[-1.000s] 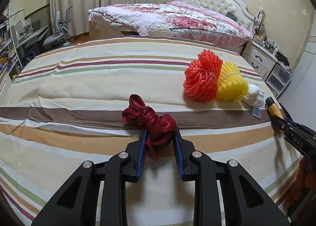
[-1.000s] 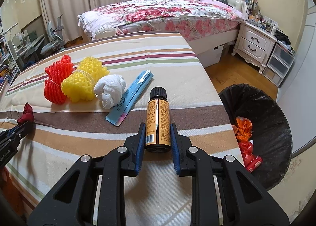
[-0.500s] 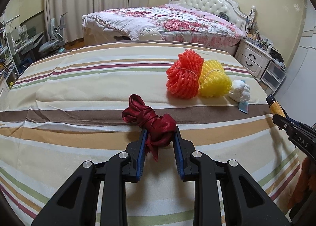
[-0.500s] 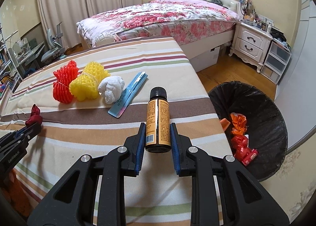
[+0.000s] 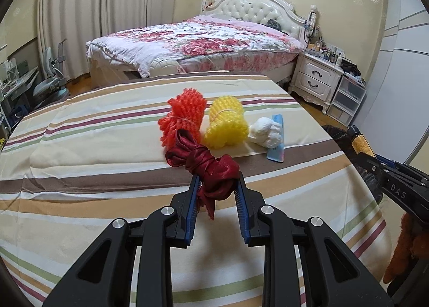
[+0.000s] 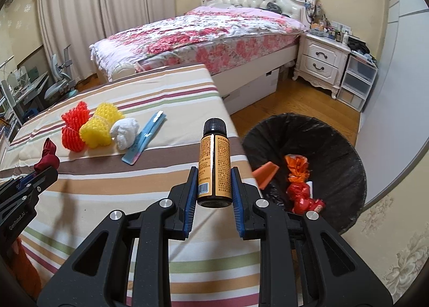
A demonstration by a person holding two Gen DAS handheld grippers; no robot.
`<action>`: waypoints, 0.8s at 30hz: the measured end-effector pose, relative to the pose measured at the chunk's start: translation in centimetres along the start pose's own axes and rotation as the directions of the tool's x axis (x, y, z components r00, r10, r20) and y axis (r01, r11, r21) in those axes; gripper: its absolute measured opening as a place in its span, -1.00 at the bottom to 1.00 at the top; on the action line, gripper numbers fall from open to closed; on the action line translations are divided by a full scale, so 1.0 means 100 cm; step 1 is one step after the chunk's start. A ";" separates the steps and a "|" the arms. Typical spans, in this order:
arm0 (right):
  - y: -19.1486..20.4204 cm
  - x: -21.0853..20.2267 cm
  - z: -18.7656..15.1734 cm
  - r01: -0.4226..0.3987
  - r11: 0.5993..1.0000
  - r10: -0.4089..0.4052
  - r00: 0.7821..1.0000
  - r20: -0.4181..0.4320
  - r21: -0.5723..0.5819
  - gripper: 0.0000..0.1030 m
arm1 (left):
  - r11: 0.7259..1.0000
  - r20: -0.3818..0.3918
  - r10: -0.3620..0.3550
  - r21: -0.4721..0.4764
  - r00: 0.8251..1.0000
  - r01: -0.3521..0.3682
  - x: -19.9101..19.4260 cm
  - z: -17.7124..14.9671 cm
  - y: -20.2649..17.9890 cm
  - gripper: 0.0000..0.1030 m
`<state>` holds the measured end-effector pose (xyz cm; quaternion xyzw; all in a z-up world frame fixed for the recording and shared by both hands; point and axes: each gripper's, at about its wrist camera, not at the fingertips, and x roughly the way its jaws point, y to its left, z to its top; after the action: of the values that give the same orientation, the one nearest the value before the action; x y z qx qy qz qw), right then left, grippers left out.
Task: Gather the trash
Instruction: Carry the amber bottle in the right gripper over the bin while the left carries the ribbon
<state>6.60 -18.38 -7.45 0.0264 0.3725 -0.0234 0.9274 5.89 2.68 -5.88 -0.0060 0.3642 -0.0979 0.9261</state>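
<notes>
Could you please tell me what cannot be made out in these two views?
- Bottle label text: right wrist view, too small to read.
- Bin floor: right wrist view, covered by wrappers.
- Bin in the left wrist view: hidden behind the right tongs.
- Nightstand clutter: both views, too small to identify.

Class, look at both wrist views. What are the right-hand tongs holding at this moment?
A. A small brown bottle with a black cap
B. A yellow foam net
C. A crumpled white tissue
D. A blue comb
A. The right tongs are clamped on the small brown bottle, while the tissue, the yellow foam net and the blue comb lie untouched on the striped bed.
</notes>
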 end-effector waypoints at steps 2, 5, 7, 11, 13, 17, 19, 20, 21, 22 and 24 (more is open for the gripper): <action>-0.007 -0.002 0.001 0.013 1.000 -0.013 1.000 0.006 0.011 -0.54 | 1.000 0.013 -0.014 0.020 1.000 0.013 -0.001 0.004 -0.011 -0.48; -0.019 -0.005 0.001 0.031 0.999 -0.031 0.999 0.017 0.028 -0.54 | 0.998 0.028 -0.035 0.051 0.999 0.034 -0.001 0.009 -0.029 -0.48; -0.028 -0.007 0.001 0.046 0.998 -0.047 0.999 0.024 0.041 -0.54 | 0.997 0.030 -0.050 0.065 0.998 0.048 0.001 0.014 -0.038 -0.48; -0.046 -0.010 0.004 0.077 0.995 -0.079 0.996 0.034 0.068 -0.54 | 0.992 0.037 -0.082 0.097 0.996 0.078 0.006 0.023 -0.061 -0.48; -0.054 -0.011 0.004 0.091 0.993 -0.095 0.995 0.039 0.080 -0.54 | 0.989 0.042 -0.100 0.117 0.994 0.094 0.009 0.028 -0.074 -0.48; -0.070 -0.011 0.005 0.115 0.988 -0.120 0.992 0.043 0.105 -0.54 | 0.980 0.042 -0.127 0.157 0.991 0.119 0.016 0.036 -0.101 -0.48; -0.078 -0.011 0.005 0.126 0.985 -0.132 0.990 0.044 0.115 -0.54 | 0.977 0.042 -0.138 0.170 0.990 0.129 0.020 0.039 -0.111 -0.48; -0.082 -0.011 0.005 0.133 0.984 -0.139 0.989 0.044 0.119 -0.54 | 0.975 0.043 -0.142 0.178 0.989 0.133 0.022 0.041 -0.117 -0.48; -0.085 -0.011 0.005 0.137 0.983 -0.144 0.989 0.043 0.123 -0.54 | 0.972 0.043 -0.148 0.190 0.988 0.137 0.024 0.043 -0.124 -0.48; -0.088 -0.011 0.005 0.140 0.982 -0.147 0.988 0.043 0.126 -0.54 | 0.970 0.043 -0.152 0.199 0.987 0.141 0.026 0.045 -0.129 -0.48; -0.094 -0.009 0.004 0.145 0.980 -0.152 0.988 0.042 0.134 -0.54 | 0.966 0.044 -0.158 0.215 0.986 0.145 0.029 0.046 -0.139 -0.48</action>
<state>5.59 -27.75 -6.81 0.0586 0.3470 -0.1174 0.9287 8.61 -11.77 -3.27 0.0616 0.3221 -0.2065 0.9219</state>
